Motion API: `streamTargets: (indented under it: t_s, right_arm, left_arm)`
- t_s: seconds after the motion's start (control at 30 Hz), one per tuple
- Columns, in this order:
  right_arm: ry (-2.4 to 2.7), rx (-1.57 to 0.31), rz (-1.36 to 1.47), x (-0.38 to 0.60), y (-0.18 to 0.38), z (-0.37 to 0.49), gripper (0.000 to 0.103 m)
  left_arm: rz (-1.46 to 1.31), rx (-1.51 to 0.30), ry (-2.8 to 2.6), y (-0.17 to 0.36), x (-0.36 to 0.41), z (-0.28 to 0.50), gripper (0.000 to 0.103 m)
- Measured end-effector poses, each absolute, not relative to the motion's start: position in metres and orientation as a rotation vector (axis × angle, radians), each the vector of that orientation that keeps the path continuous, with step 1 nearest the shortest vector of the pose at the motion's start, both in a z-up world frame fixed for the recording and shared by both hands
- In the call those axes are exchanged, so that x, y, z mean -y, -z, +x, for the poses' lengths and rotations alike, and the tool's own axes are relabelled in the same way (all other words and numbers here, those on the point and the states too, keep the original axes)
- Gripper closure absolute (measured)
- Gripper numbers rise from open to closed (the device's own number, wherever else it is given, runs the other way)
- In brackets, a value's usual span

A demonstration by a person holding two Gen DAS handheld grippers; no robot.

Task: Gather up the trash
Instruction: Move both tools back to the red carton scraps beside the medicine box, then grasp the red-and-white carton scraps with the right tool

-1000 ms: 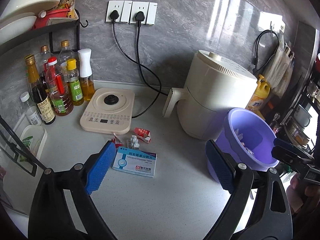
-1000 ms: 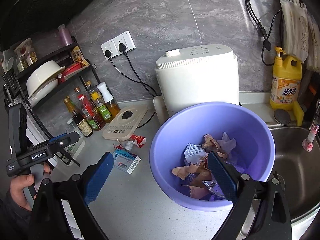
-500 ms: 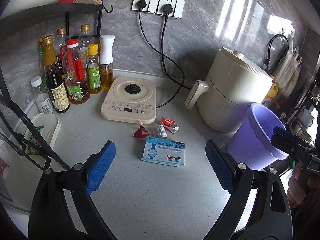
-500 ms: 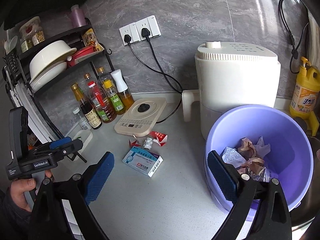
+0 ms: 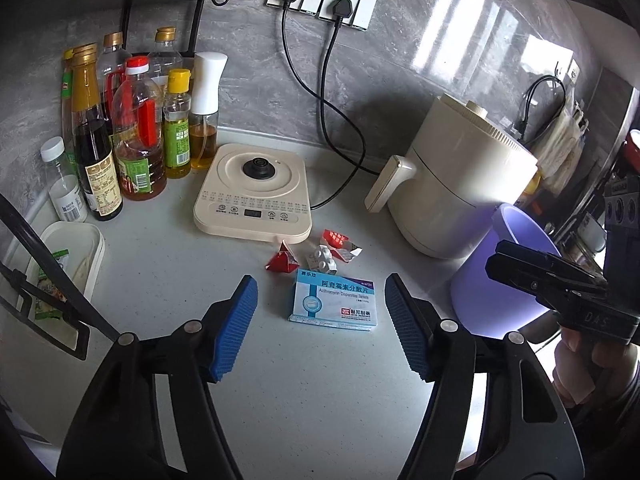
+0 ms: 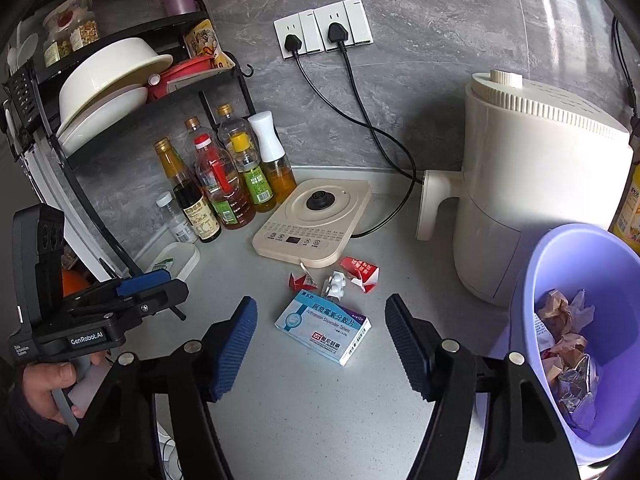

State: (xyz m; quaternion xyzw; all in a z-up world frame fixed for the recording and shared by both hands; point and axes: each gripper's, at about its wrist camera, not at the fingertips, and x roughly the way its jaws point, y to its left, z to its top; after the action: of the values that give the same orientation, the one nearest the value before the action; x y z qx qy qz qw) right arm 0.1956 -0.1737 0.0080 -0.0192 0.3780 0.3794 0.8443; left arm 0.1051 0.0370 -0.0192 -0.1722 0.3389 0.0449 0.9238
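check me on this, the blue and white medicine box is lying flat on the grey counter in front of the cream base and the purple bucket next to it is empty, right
Not quite. The purple plastic bucket is not empty: the right wrist view shows crumpled paper and wrappers inside. The blue and white medicine box does lie flat on the grey counter, before the cream base.

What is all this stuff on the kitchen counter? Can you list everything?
medicine box: one, blue and white, counter centre
red wrappers: two, behind the box
blister pack: one, white, between the wrappers
bin: one, purple, right, holding crumpled trash
kettle base: one, cream, behind the wrappers
air fryer: one, cream, right
bottles: several, left by the wall
rack: one, black, above the bottles, holding bowls
left gripper: open, blue pads
right gripper: open, blue pads
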Motion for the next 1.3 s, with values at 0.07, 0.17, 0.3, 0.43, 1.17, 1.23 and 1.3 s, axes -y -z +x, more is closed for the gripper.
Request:
streamTargets:
  t_s: [0.07, 0.17, 0.3, 0.43, 1.17, 1.23, 1.3]
  right_arm:
    - [-0.796, -0.814, -0.041, 0.171, -0.005, 0.200, 0.046]
    - [-0.786, -0.833, -0.047, 0.166, 0.000, 0.207, 0.053]
    - [-0.778, -0.845, -0.062, 0.158, 0.005, 0.218, 0.059]
    - [-0.781, -0.858, -0.083, 0.149, 0.011, 0.232, 0.060]
    - [-0.789, -1.040, -0.264, 0.070, 0.106, 0.302, 0.071]
    - [-0.792, -1.048, -0.275, 0.065, 0.112, 0.305, 0.071]
    - [-0.794, -1.058, -0.288, 0.061, 0.117, 0.307, 0.075]
  left_arm:
    - [-0.354, -0.700, -0.081, 0.023, -0.040, 0.110, 0.042]
    - [-0.356, -0.708, -0.073, 0.029, -0.045, 0.119, 0.047]
    - [-0.363, -0.729, -0.075, 0.042, -0.051, 0.133, 0.054]
    - [-0.383, -0.742, -0.082, 0.054, -0.058, 0.145, 0.056]
    - [-0.442, -0.892, -0.078, 0.128, -0.077, 0.230, 0.070]
    - [-0.446, -0.901, -0.076, 0.132, -0.079, 0.235, 0.070]
    - [-0.451, -0.911, -0.073, 0.137, -0.080, 0.240, 0.070]
